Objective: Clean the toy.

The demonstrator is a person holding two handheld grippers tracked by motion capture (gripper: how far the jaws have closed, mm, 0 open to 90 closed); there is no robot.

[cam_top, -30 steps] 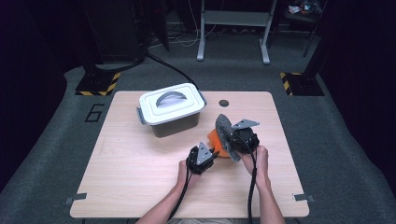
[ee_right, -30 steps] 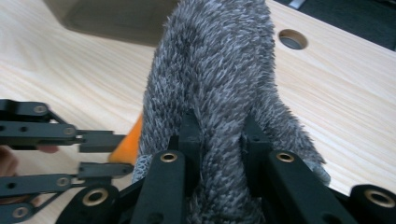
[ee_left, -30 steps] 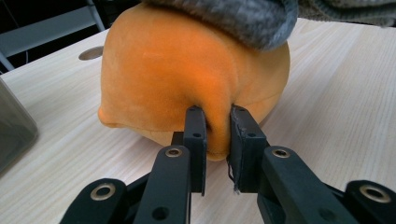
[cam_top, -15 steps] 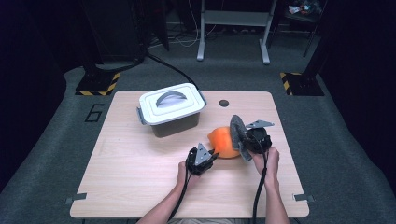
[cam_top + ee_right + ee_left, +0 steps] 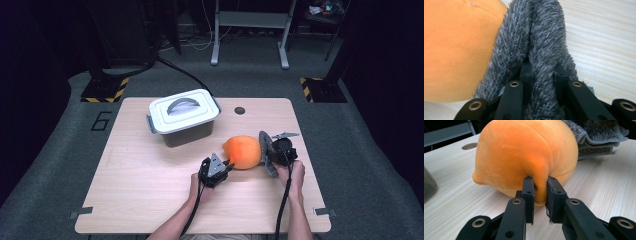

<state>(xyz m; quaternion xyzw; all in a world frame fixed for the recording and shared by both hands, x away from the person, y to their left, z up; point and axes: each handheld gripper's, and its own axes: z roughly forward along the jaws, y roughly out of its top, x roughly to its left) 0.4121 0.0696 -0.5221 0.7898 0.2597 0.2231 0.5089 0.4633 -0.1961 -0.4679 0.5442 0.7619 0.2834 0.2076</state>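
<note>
The orange plush toy (image 5: 242, 151) lay on the tabletop (image 5: 140, 185), toward the right edge and a bit nearer the person's side than the far side. It had a fuzzy grey part (image 5: 266, 153) on its right end, like a brim or a folded flap.

The left hand-held gripper (image 5: 226, 165) was almost closed. Its two black jaws pinched a small fold of the orange fabric at the toy's bottom edge, and the fold bunched up between them. The right hand-held gripper (image 5: 541, 72) was closed tight on the grey fuzzy part, with the fur squeezed between its jaws.

The toy looked very soft and light. It probably squashed easily and would not break if dropped. The orange skin looked smooth, so a grip on the round body could slip off. A pinch on a fold, a seam or the thick grey fur seemed the best place to hold it. Pulling too hard on the two ends might stretch it.

A grey box with a lid (image 5: 183, 117) stood apart, nearer the far edge.
</note>
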